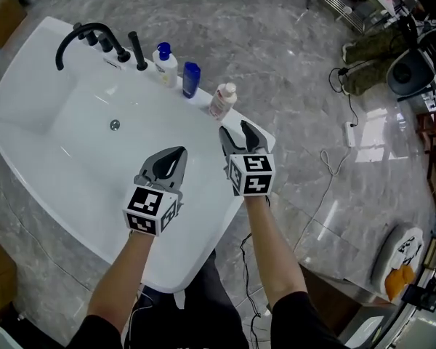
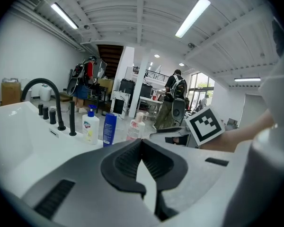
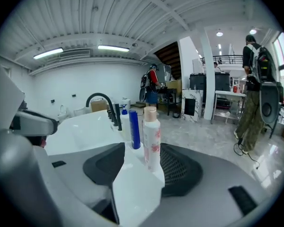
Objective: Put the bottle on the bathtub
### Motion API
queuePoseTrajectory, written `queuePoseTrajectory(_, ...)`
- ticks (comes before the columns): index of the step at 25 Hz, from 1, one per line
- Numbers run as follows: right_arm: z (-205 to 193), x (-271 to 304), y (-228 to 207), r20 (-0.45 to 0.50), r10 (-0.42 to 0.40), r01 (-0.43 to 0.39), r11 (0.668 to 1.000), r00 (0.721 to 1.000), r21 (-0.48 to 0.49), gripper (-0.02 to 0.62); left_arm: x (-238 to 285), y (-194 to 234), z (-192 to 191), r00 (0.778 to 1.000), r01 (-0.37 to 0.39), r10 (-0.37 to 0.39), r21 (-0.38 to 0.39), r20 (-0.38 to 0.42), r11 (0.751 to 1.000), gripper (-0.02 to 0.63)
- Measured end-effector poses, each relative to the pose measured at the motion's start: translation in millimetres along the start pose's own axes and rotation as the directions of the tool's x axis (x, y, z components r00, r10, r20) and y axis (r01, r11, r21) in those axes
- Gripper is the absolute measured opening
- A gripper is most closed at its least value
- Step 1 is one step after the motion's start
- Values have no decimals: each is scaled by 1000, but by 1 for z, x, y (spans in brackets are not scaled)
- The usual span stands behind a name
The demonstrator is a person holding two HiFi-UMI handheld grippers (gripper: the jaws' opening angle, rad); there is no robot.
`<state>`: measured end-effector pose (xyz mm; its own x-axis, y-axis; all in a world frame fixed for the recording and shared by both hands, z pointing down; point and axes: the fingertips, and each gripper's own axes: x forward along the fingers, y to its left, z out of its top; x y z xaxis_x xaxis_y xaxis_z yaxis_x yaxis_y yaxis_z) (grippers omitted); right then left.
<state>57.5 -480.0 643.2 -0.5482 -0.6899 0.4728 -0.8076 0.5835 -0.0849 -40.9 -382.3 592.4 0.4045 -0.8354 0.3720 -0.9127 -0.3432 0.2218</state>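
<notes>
As the pink-flowered bottle (image 1: 222, 102) stands upright on the rim of the bathtub (image 1: 40, 31), last in a row with a blue bottle (image 1: 191, 78) and a white pump bottle (image 1: 165, 64), the placement appears complete. The right gripper (image 1: 236, 131) sits just short of it. Its jaws are spread wide, and the bottle is lined up with the gap but touches neither pad, so the release looks done. The left gripper (image 1: 176, 153) hovers over the tub, jaws pressed together at the tips on nothing. Probably only drawing the right gripper clear remains.
</notes>
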Motion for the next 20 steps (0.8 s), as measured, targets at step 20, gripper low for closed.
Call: queuePoseTrajectory(20, 30, -267, 121, 147, -71, 53, 991, 987, 122, 240, -206, -100, 29, 995, 100, -101, 38, 25, 994, 8)
